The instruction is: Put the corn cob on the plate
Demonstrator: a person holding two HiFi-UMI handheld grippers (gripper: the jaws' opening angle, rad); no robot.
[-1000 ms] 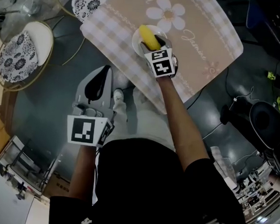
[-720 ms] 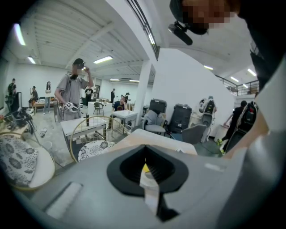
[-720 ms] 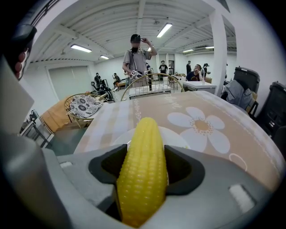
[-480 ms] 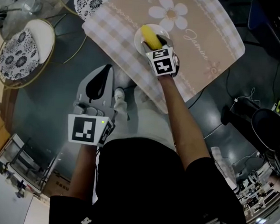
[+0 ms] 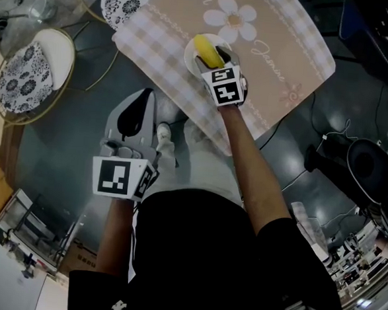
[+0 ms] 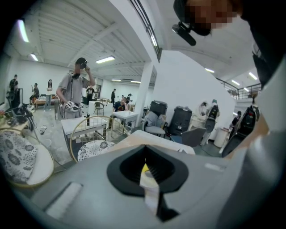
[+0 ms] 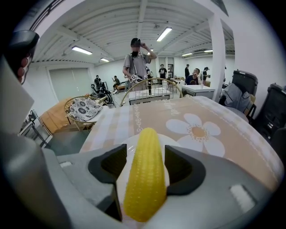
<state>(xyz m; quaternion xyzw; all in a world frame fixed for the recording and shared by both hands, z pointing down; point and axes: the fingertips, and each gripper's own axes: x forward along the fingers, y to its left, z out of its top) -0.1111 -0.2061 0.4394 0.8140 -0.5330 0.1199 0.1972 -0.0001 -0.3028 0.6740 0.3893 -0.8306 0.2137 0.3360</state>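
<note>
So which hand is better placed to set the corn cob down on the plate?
Right. The right gripper holds the corn cob between its jaws over the plate. The left gripper, jaws shut and empty, is well short of it.

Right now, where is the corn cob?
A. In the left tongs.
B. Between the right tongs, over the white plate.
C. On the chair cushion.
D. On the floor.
B: the corn cob lies between the right tongs, over the plate.
</note>
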